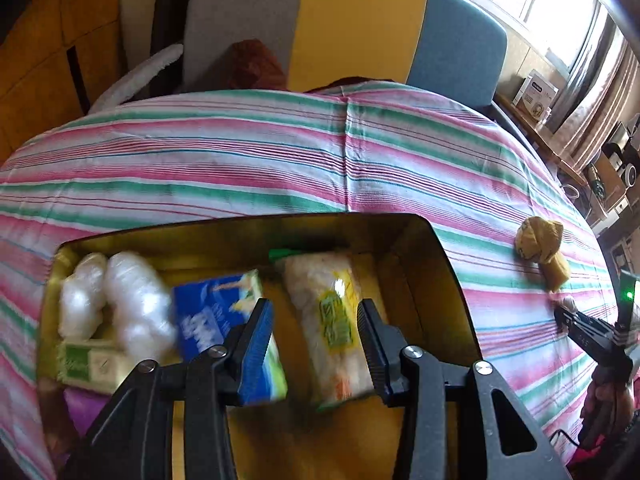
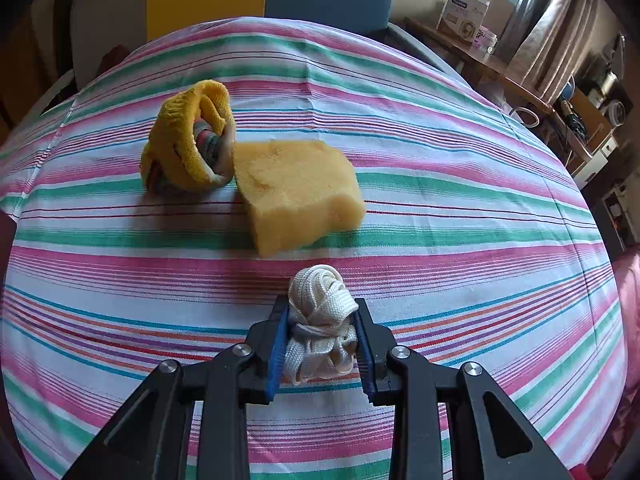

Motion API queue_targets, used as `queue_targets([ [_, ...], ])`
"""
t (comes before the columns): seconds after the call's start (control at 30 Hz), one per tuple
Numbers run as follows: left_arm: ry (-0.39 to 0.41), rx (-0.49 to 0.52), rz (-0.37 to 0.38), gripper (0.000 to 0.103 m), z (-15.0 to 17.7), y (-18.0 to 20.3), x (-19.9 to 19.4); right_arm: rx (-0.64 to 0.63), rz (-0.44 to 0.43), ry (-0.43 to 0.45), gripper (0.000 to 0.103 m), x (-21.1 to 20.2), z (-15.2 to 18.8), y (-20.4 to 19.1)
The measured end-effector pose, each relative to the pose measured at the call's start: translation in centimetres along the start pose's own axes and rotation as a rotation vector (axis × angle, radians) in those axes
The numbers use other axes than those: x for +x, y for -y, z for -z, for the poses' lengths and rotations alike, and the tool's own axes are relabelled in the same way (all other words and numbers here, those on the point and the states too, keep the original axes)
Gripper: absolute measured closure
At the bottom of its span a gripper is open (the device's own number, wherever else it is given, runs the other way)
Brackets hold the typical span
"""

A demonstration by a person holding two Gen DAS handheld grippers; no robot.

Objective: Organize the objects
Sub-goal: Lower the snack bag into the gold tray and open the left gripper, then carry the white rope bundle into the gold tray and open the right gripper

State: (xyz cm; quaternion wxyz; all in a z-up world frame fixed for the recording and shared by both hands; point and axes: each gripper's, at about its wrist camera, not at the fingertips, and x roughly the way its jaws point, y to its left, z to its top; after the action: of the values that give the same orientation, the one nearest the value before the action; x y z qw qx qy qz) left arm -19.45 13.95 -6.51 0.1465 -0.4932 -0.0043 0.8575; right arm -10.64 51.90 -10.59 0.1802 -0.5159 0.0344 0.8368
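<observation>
My left gripper (image 1: 316, 308) is open and empty above a yellow tin box (image 1: 432, 264). The box holds a blue packet (image 1: 216, 312), a clear packet with a yellow label (image 1: 332, 312), two white plastic bundles (image 1: 120, 300) and a green carton (image 1: 88, 364). My right gripper (image 2: 322, 308) is shut on a white bundle of woven cord (image 2: 322, 304) just above the striped cloth (image 2: 440, 184). Beyond it lie a yellow sponge (image 2: 296, 188) and a rolled yellow knit cloth (image 2: 188, 140). The right gripper (image 1: 568, 318) also shows in the left wrist view, near the sponge (image 1: 556, 272) and the knit cloth (image 1: 536, 236).
The striped cloth (image 1: 240, 152) covers the whole table. Chairs with grey (image 1: 240, 20), yellow (image 1: 356, 24) and blue (image 1: 456, 44) backs stand at the far edge. A cluttered side shelf (image 2: 560, 100) runs along the right.
</observation>
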Motion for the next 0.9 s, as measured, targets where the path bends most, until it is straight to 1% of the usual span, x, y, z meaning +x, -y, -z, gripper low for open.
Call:
queue_targets([
  [0.1,0.031,0.005,-0.011,0.059,1.5,0.3,-2.3,-0.006,0.002,0.003,0.071,0.0,0.0,0.0],
  [0.27,0.080,0.040,-0.014,0.059,4.8,1.3,-5.9,-0.018,0.008,0.010,0.071,0.1,-0.1,0.0],
  [0.5,0.129,0.081,-0.024,0.059,7.7,2.2,-9.4,-0.022,0.014,0.017,0.072,0.0,0.0,-0.1],
  [0.67,0.140,0.080,-0.025,0.059,8.7,2.0,-10.7,-0.026,0.017,0.023,0.072,0.1,0.1,-0.2],
  [0.9,0.142,0.066,-0.040,0.059,9.9,1.2,-11.6,-0.036,0.023,0.039,0.072,0.1,0.3,-0.2],
])
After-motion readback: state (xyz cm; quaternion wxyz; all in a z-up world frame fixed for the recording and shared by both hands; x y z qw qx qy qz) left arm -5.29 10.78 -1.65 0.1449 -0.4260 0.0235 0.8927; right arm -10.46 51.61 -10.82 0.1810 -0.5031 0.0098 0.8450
